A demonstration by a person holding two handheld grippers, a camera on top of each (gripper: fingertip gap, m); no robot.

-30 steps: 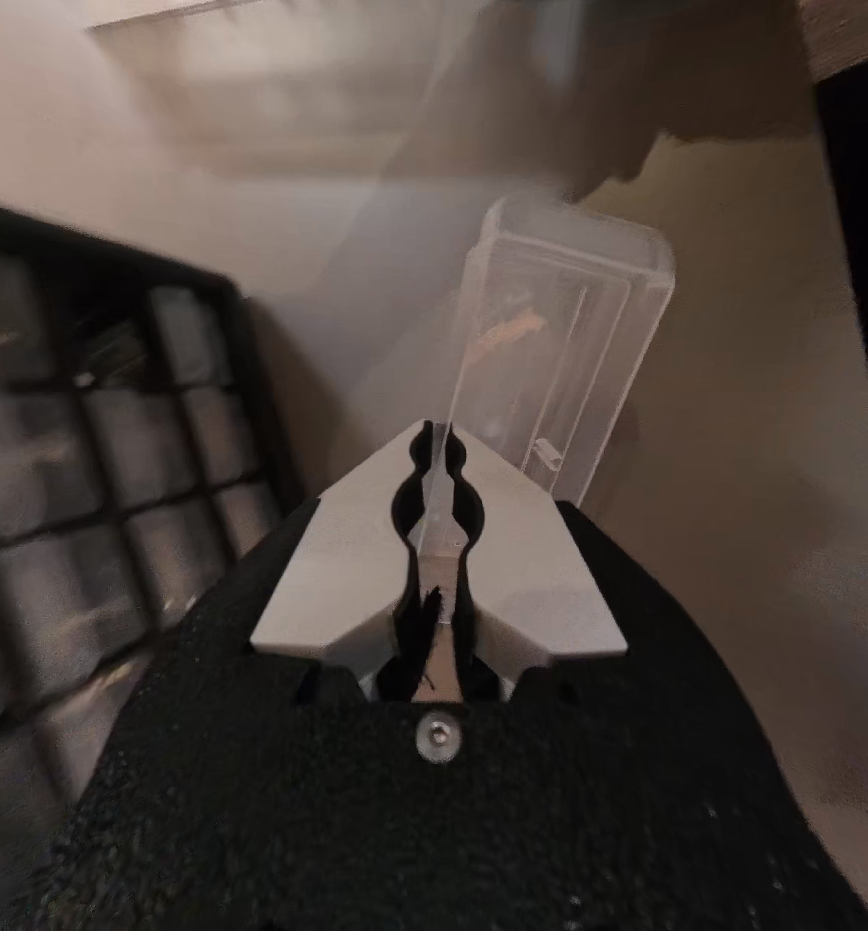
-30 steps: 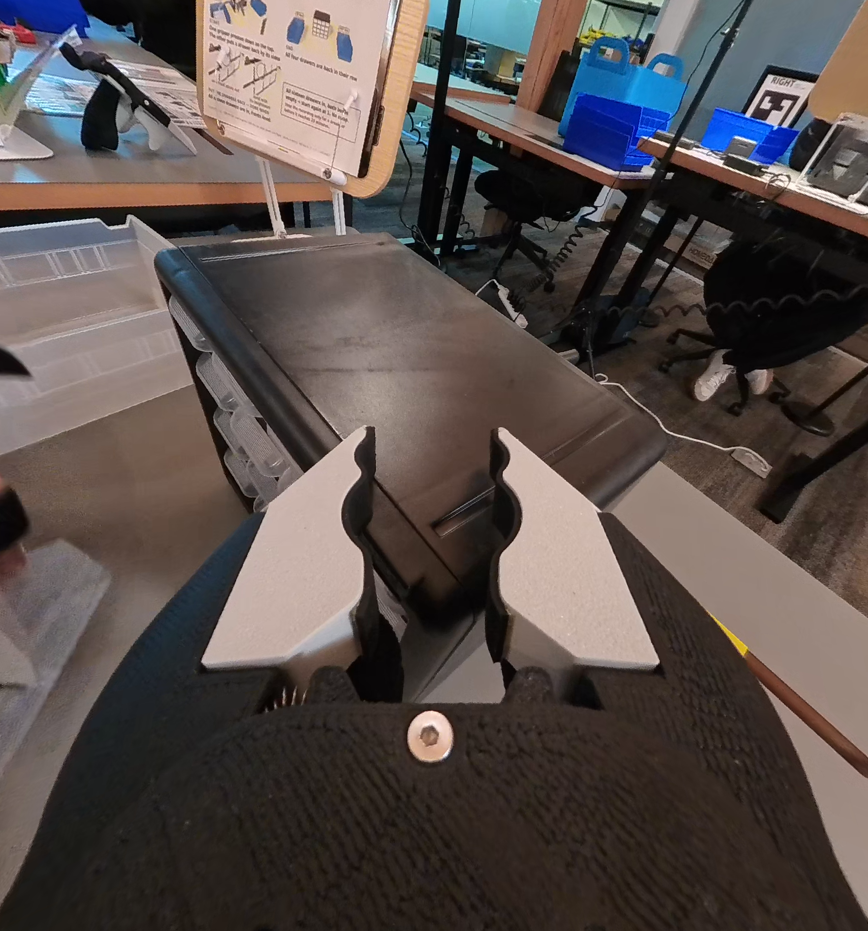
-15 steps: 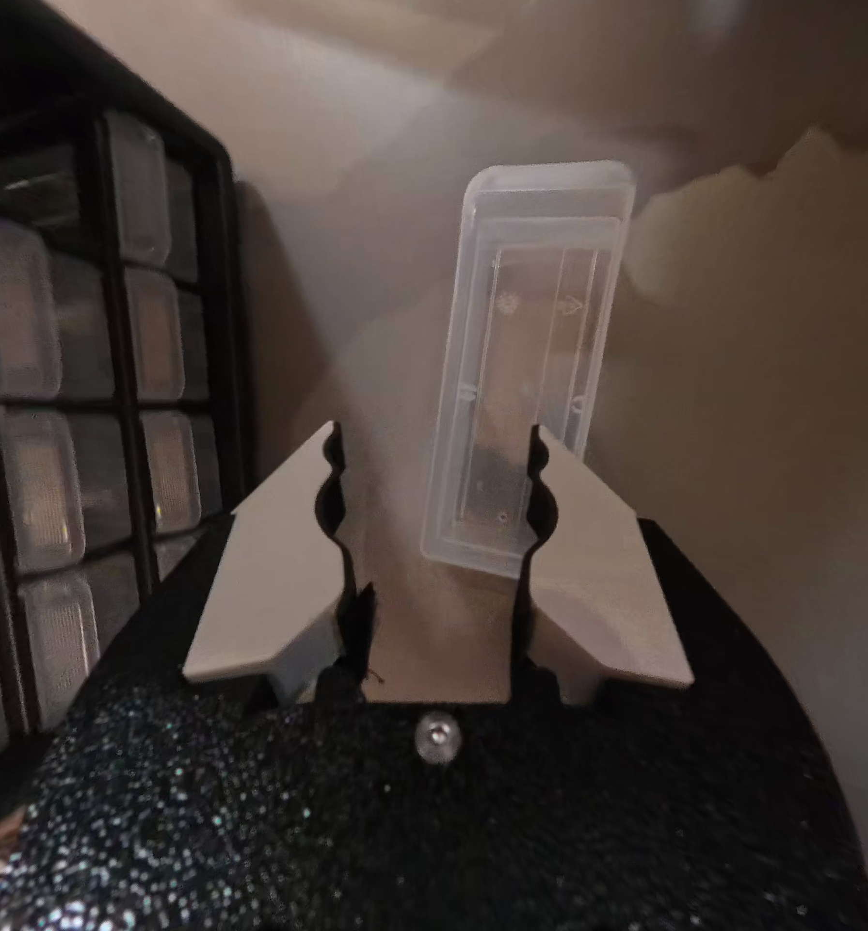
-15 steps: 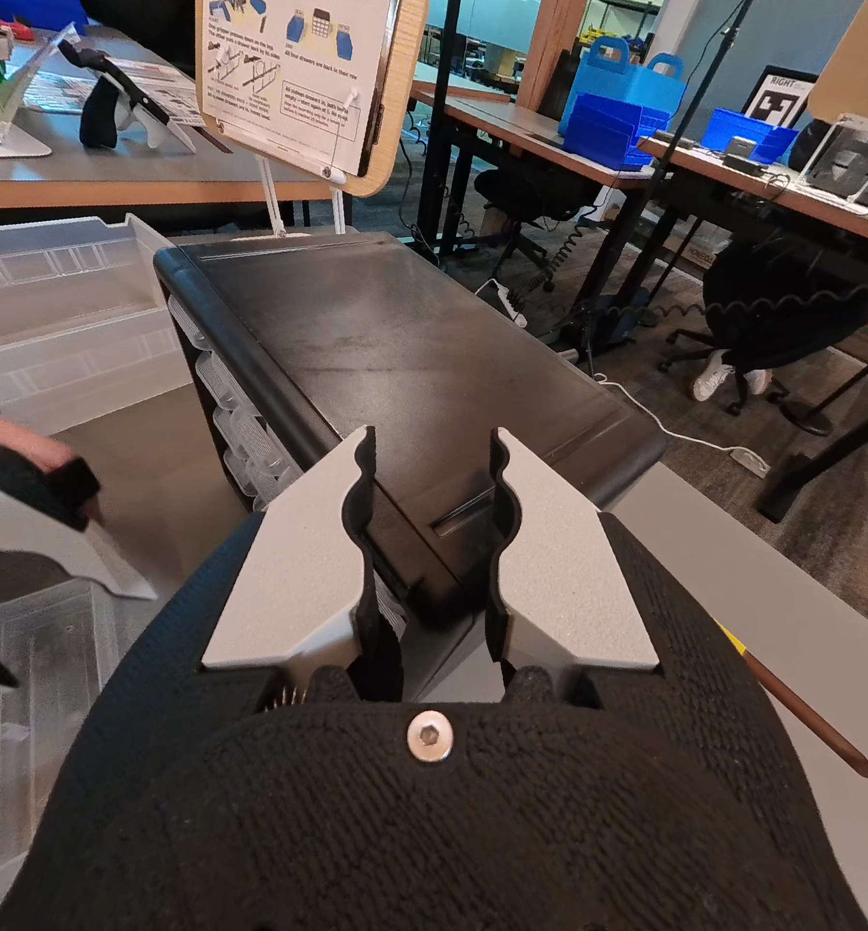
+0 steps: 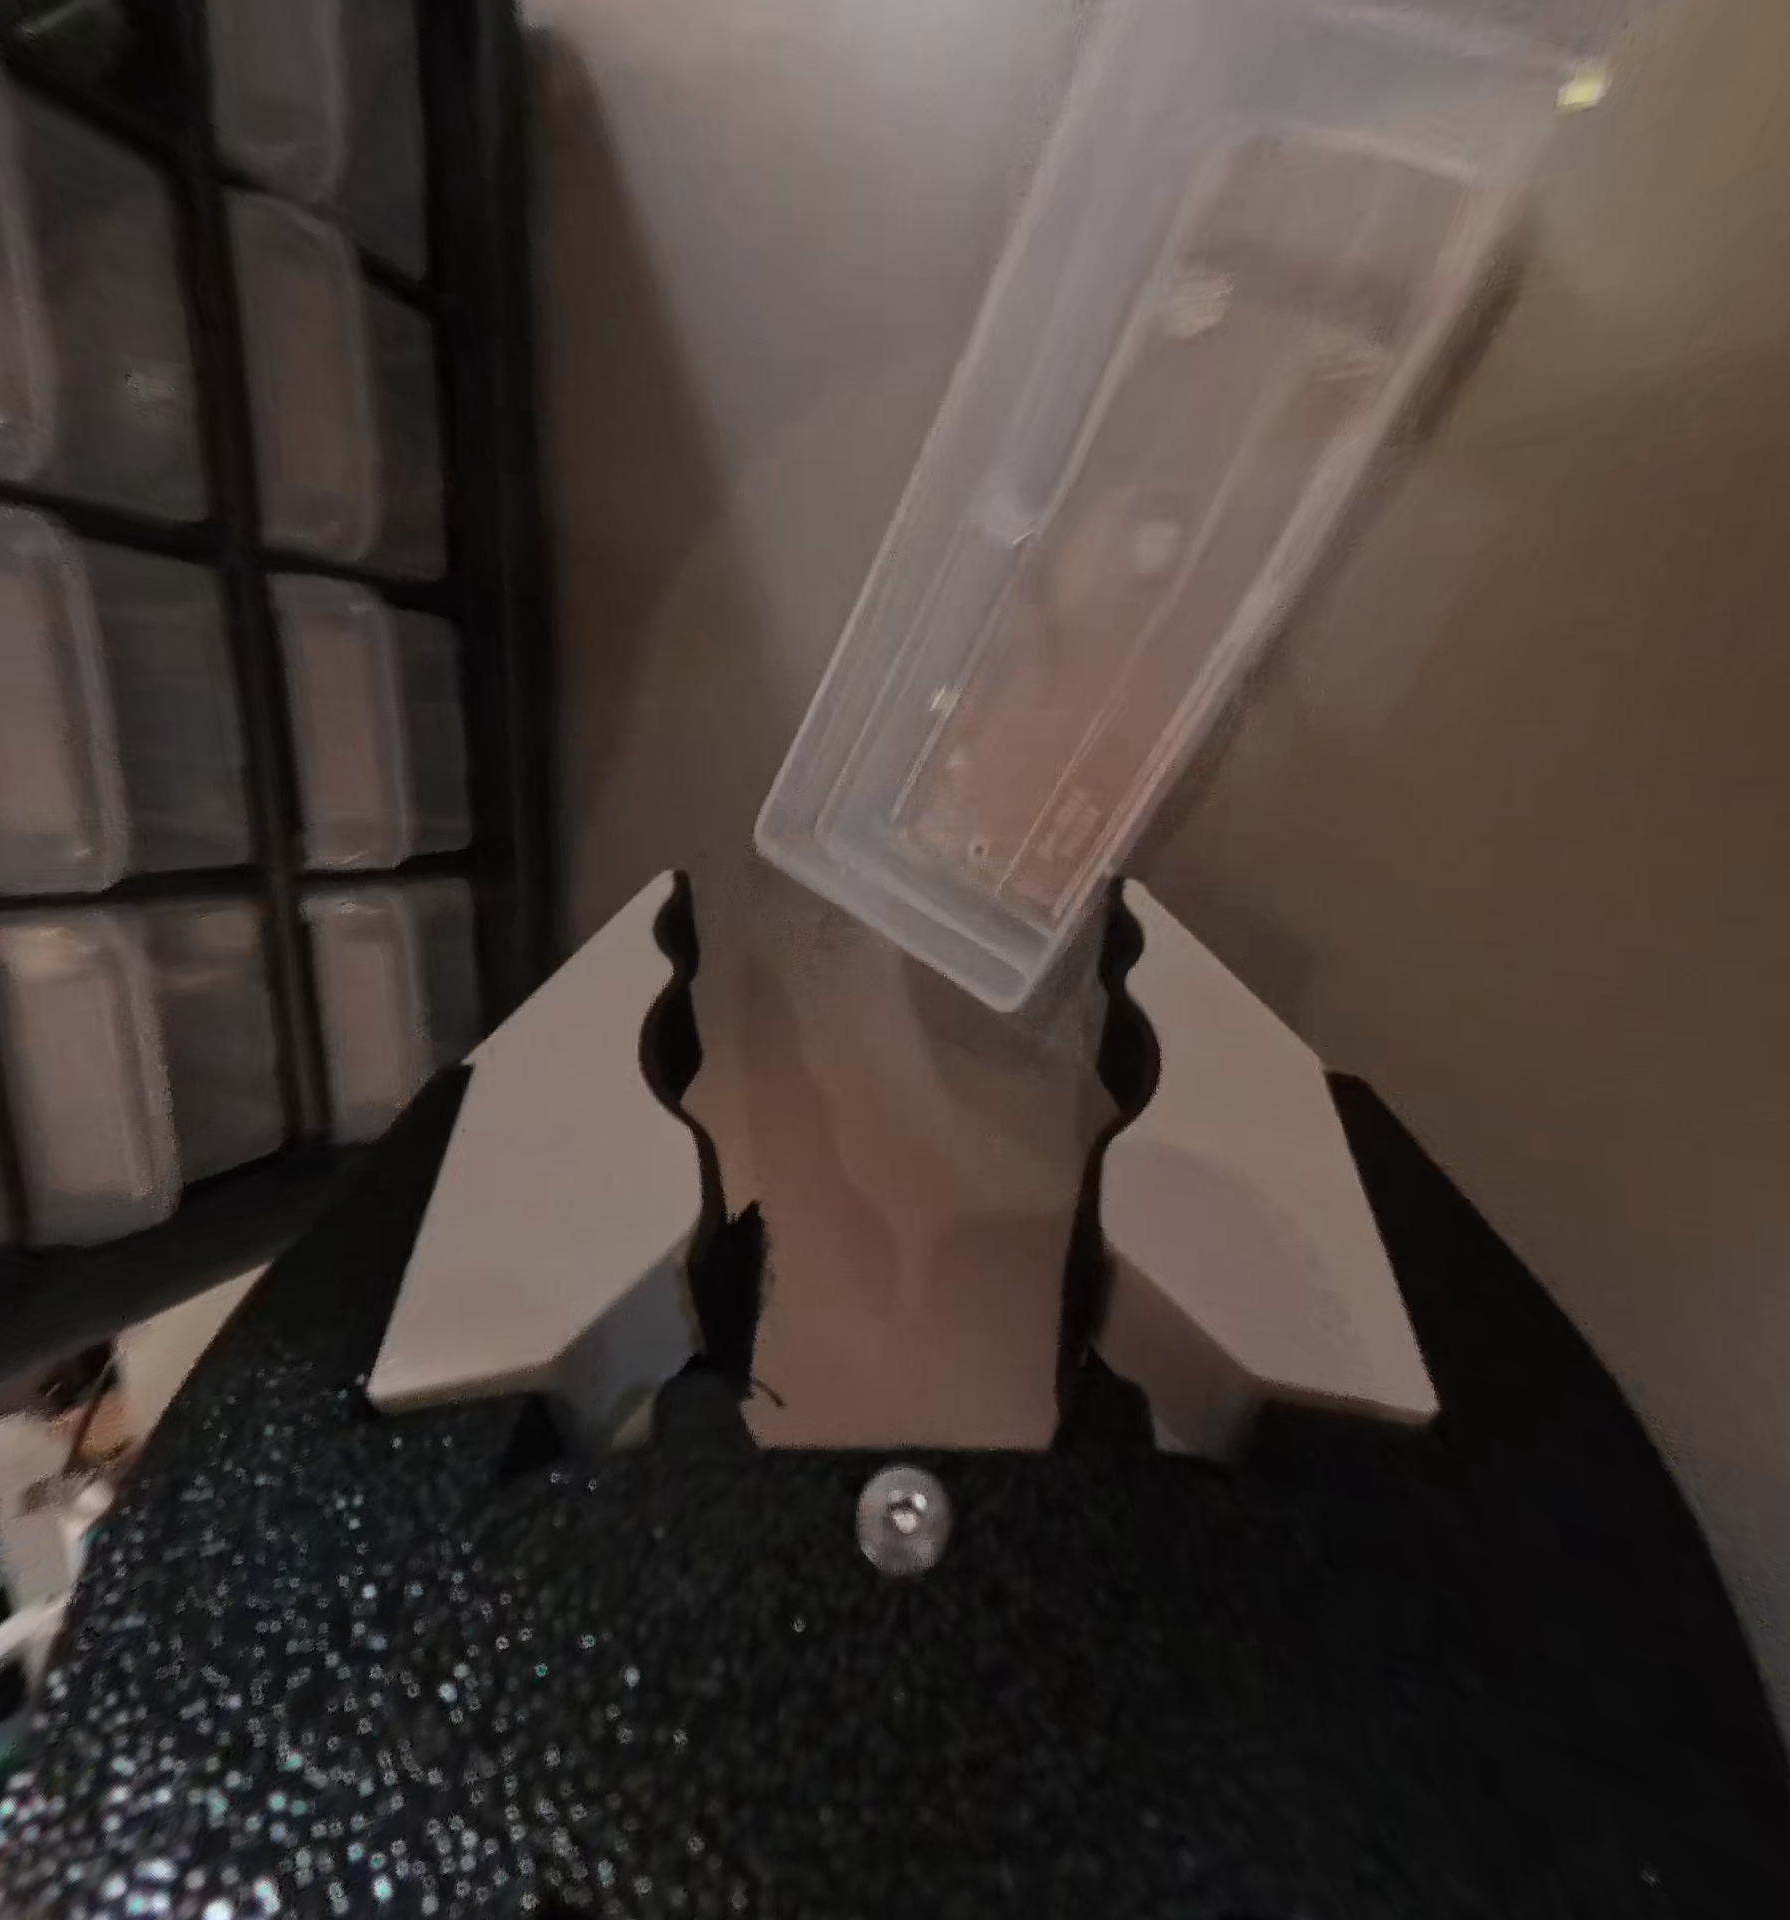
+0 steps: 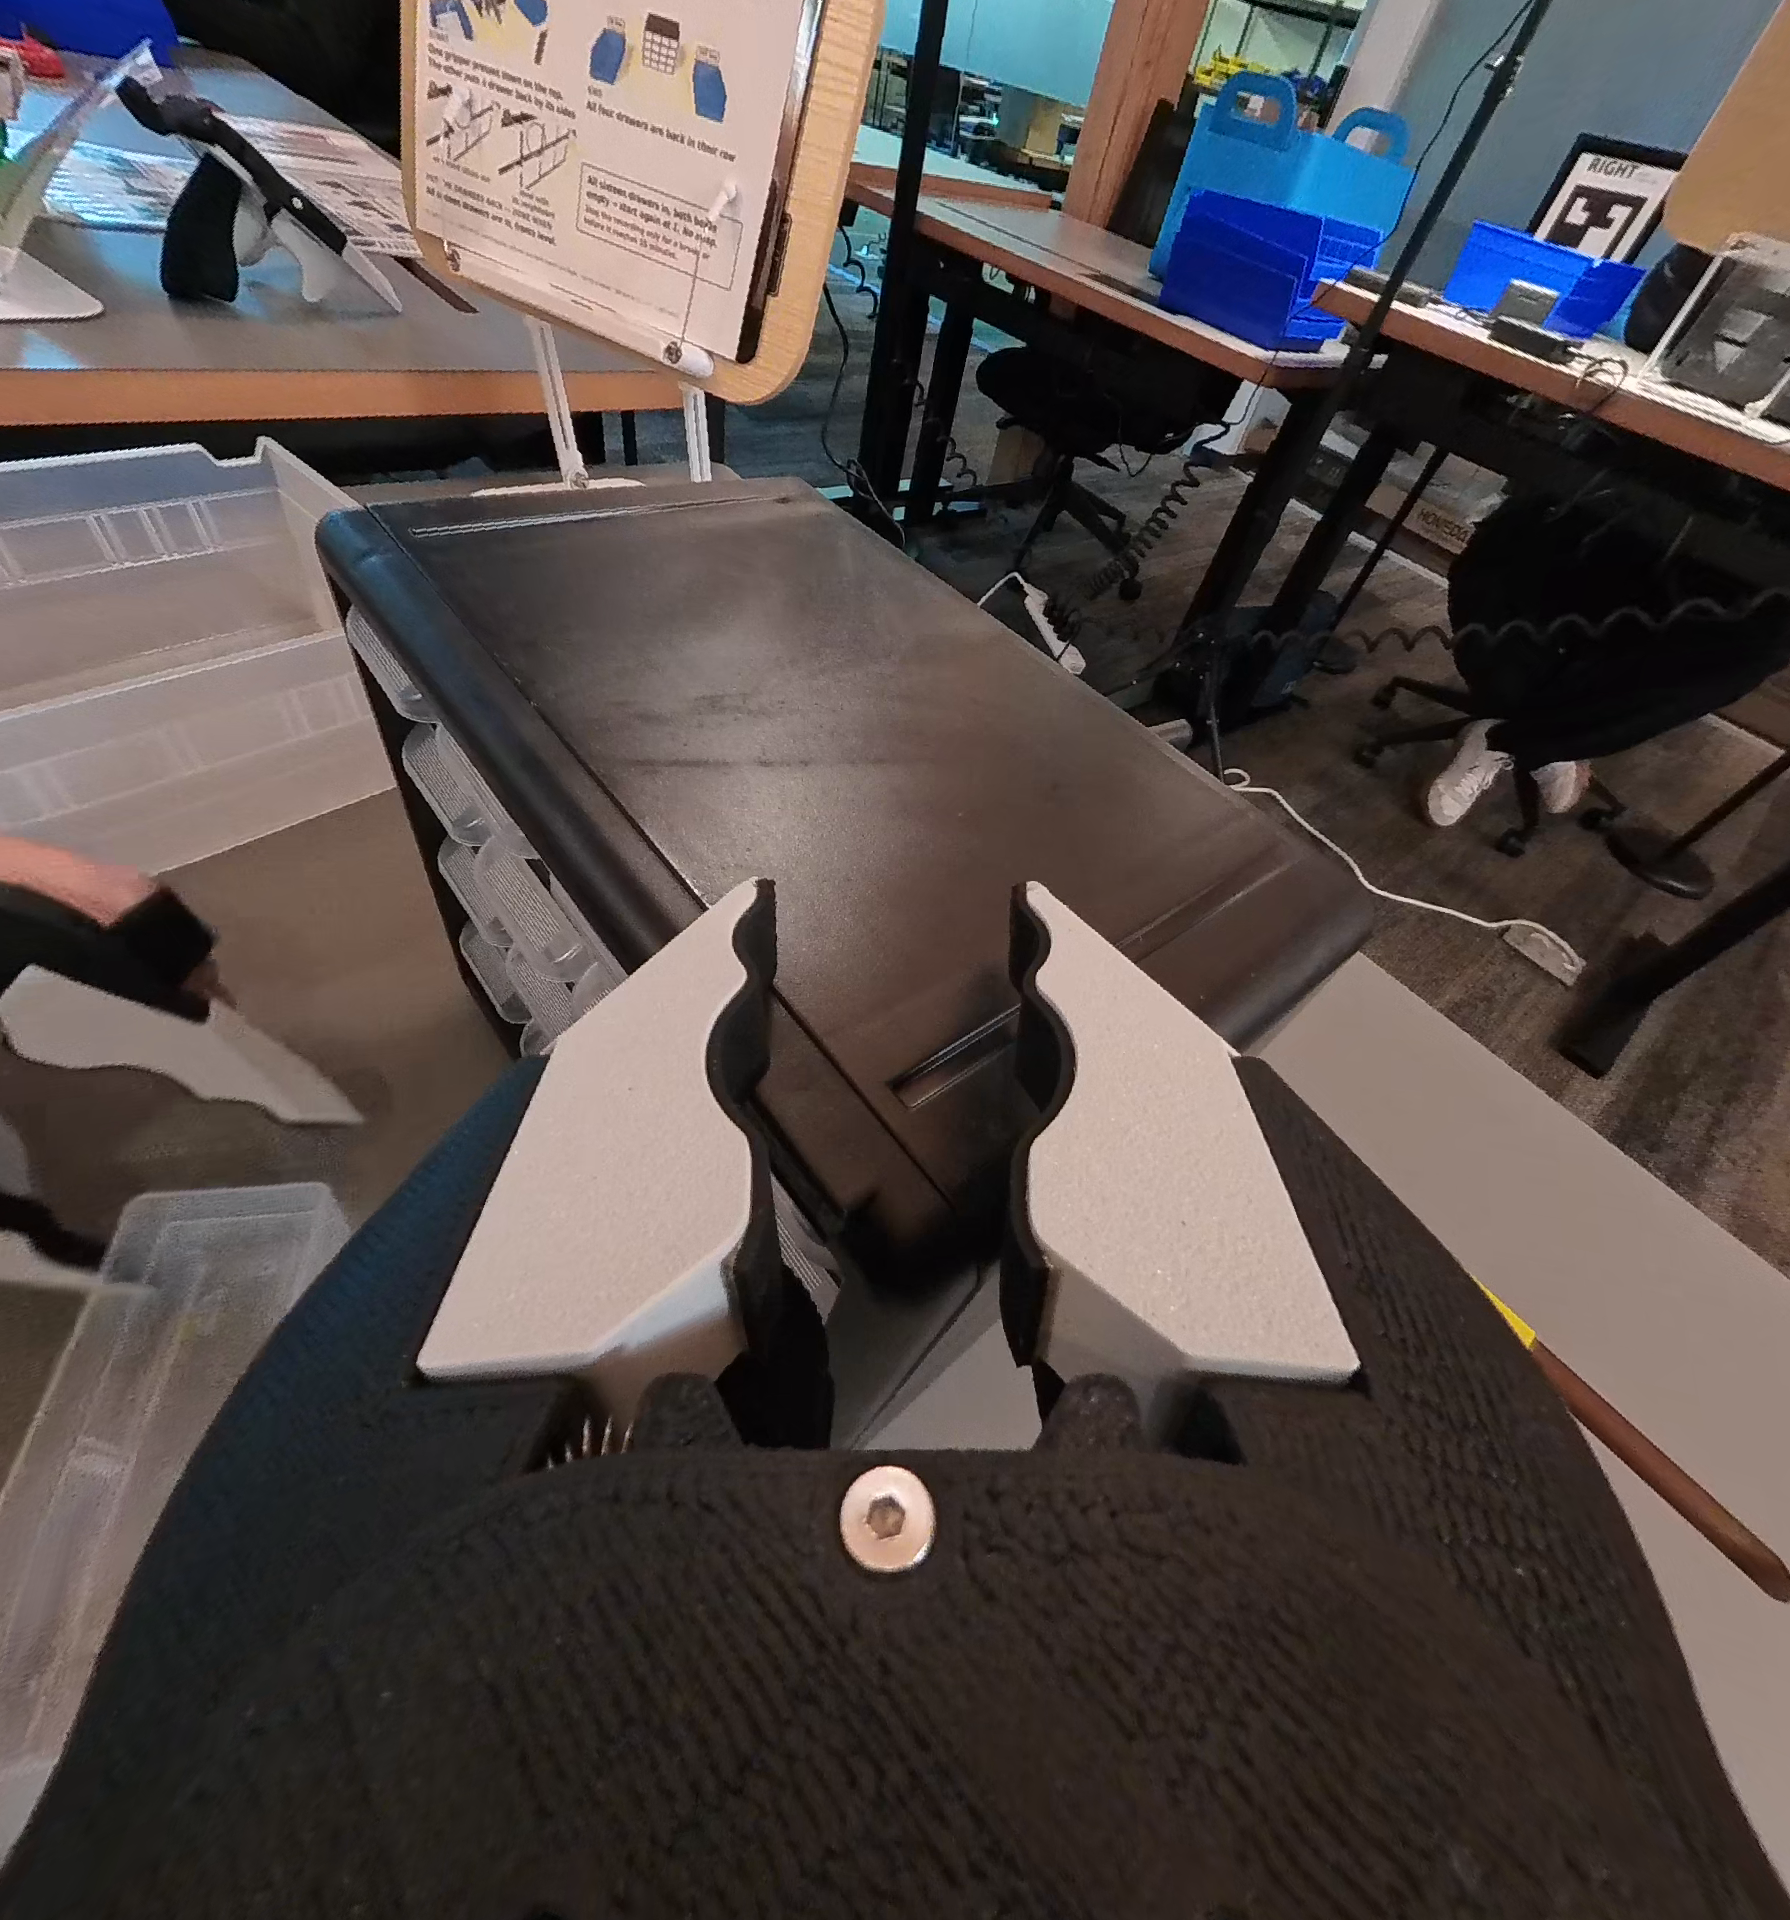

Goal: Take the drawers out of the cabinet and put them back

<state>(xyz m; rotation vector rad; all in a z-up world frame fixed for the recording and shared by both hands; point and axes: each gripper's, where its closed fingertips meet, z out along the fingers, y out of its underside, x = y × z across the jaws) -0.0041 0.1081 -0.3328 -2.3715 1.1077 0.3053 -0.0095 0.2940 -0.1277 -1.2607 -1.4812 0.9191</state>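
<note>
The black drawer cabinet point(image 6: 818, 748) stands on the grey table; its front grid of clear drawers fills the left of the left wrist view point(image 5: 143, 520). A clear plastic drawer point(image 5: 1161, 499) lies loose on the table, just ahead of my left gripper point(image 5: 896, 894), which is open and empty. The drawer also shows at the lower left of the right wrist view point(image 6: 143, 1382), with the left gripper point(image 6: 174, 1039) above it. My right gripper point(image 6: 891, 904) is open, its jaws held over the near top corner of the cabinet; whether it touches the cabinet is hidden.
A large clear bin point(image 6: 122, 623) stands left of the cabinet. A clipboard with an instruction sheet point(image 6: 642, 166) stands behind it. A brown stick point(image 6: 1660, 1475) lies on the table at right. Other desks, blue bins point(image 6: 1286, 208) and office chairs are beyond the table edge.
My left gripper opened and let go of the clear drawer, which now lies on the table. The gripper has drawn back toward the cabinet front. The right gripper has not moved.
</note>
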